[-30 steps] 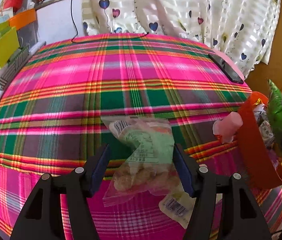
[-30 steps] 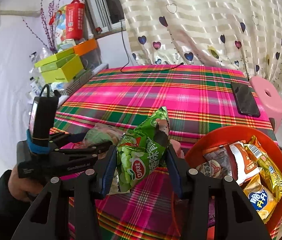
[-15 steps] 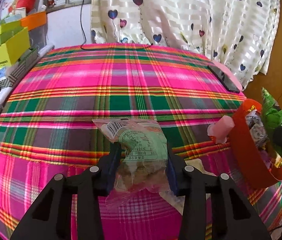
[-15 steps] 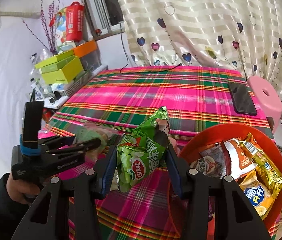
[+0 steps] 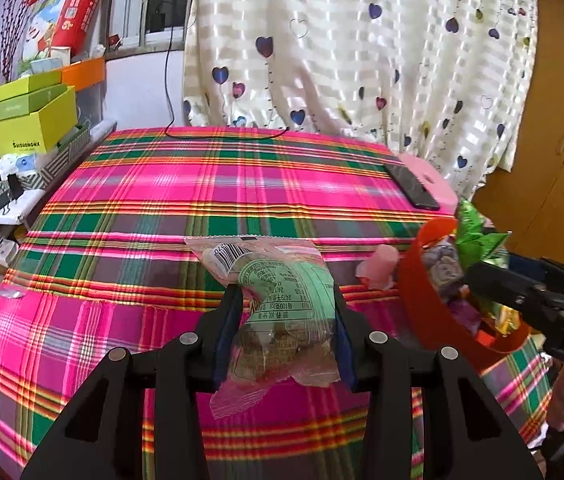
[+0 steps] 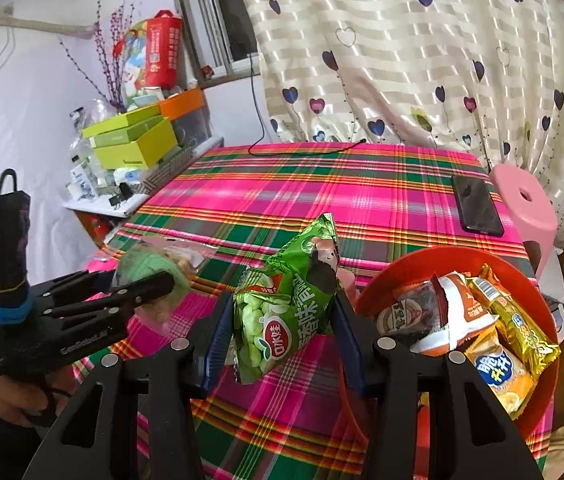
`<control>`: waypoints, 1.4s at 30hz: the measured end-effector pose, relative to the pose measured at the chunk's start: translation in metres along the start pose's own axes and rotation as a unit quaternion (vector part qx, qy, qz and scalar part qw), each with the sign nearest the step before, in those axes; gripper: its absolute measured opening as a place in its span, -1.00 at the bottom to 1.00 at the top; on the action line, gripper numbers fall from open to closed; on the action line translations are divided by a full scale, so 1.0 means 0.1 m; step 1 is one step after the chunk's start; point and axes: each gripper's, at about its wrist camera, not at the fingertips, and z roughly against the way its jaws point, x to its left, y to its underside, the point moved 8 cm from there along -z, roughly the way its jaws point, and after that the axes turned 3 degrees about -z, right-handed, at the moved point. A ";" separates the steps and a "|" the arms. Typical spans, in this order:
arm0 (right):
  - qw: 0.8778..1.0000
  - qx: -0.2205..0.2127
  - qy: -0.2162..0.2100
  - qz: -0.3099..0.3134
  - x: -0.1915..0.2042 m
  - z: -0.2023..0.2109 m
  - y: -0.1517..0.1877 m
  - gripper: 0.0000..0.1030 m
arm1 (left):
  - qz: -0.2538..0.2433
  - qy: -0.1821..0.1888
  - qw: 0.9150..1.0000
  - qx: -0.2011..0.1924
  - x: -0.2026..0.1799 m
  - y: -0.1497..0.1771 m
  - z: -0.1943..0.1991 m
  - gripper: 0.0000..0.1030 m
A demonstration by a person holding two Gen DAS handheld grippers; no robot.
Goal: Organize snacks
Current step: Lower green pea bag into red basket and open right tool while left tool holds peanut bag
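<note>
while gripped, clear snack bag (image 5: 285,312), green-labelled, crumpled

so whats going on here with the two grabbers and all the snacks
A person is sorting snacks with two handheld grippers. The left gripper is clamped on a clear bag with a green label, and the right gripper grips a green pea snack bag. Several packets already lie in the red bowl on the plaid tablecloth.

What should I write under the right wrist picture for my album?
The right gripper holds a green snack bag beside the red bowl of snacks.
</note>
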 end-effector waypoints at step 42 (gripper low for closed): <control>0.999 -0.019 0.038 -0.024 -0.42 0.48 0.15 -0.10 | -0.026 0.067 0.997 -0.006 -0.68 -0.01 0.21 -0.16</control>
